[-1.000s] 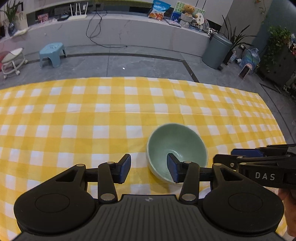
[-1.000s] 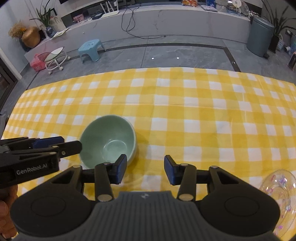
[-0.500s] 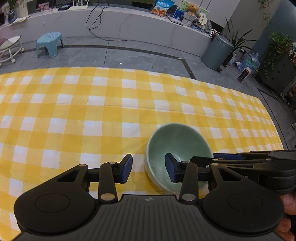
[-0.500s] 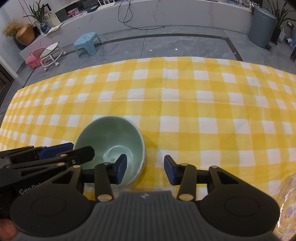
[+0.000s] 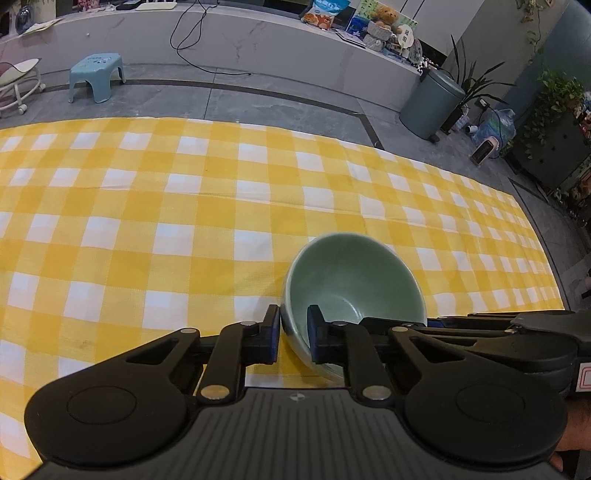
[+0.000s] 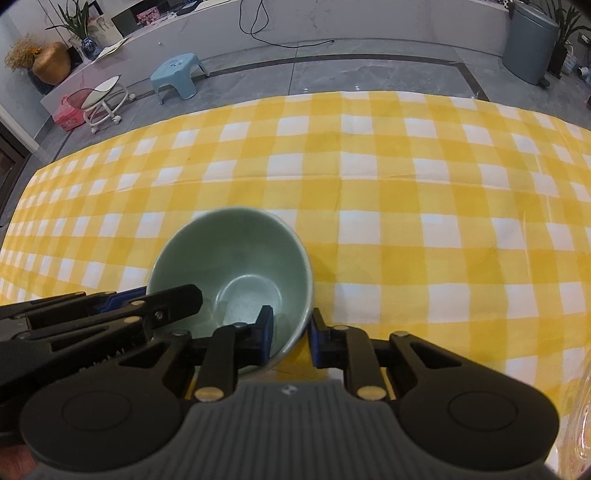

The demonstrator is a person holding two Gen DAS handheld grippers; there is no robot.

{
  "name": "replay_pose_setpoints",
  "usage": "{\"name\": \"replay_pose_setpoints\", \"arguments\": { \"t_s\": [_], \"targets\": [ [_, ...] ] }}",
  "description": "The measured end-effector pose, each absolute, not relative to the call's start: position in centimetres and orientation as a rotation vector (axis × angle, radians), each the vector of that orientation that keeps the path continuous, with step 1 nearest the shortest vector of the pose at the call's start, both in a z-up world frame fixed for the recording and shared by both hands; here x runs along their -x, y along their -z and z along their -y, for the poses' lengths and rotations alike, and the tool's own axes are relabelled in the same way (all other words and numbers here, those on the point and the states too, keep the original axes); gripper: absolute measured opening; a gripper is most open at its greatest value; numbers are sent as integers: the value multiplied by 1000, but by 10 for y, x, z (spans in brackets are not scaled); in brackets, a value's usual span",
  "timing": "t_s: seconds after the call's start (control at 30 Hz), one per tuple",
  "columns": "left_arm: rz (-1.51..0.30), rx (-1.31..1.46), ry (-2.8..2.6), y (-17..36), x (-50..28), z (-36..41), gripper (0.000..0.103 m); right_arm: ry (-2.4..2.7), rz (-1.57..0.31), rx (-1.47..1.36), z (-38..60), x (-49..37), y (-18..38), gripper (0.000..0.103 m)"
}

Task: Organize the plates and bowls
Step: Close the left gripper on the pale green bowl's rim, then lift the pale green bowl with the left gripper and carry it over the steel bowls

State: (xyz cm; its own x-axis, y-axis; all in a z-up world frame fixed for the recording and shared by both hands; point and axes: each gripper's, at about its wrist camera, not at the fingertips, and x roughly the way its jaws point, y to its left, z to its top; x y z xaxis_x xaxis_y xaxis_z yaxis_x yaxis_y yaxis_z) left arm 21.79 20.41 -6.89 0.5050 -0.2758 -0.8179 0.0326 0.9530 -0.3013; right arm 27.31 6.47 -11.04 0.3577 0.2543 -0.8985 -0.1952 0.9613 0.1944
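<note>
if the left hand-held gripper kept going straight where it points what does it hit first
Probably the green bowl: the left hand-held gripper is closing astride its near rim, so the wall blocks it, checked tablecloth just below.

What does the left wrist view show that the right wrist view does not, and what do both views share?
Only the left wrist view shows the snack bag, the teddy bear and the water jug. Only the right wrist view shows the golden vase, the pink box and the edge of a clear glass dish. Both show the green bowl on the yellow checked cloth, with the left gripper and right gripper each closing over its rim, one jaw inside and one outside, plus the blue stool and grey bin.
</note>
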Motion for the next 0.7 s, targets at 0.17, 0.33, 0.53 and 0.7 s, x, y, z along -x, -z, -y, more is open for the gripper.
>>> {"name": "replay_pose_setpoints", "arguments": {
  "t_s": [0.17, 0.33, 0.53, 0.7],
  "targets": [
    [-1038, 209, 176, 66, -214, -197, 15, -274, -1170, -31, -66, -270, 108, 14],
    [-1048, 212, 178, 63, -208, -198, 14, -268, -1177, -52, -66, -268, 102, 13],
    [-1032, 197, 166, 46, -200, -195, 13, -274, -1176, -64, -64, -258, 91, 13],
    [-1019, 169, 145, 29, -184, -189, 13, -281, -1162, -82, -62, -243, 76, 13]
  ]
}}
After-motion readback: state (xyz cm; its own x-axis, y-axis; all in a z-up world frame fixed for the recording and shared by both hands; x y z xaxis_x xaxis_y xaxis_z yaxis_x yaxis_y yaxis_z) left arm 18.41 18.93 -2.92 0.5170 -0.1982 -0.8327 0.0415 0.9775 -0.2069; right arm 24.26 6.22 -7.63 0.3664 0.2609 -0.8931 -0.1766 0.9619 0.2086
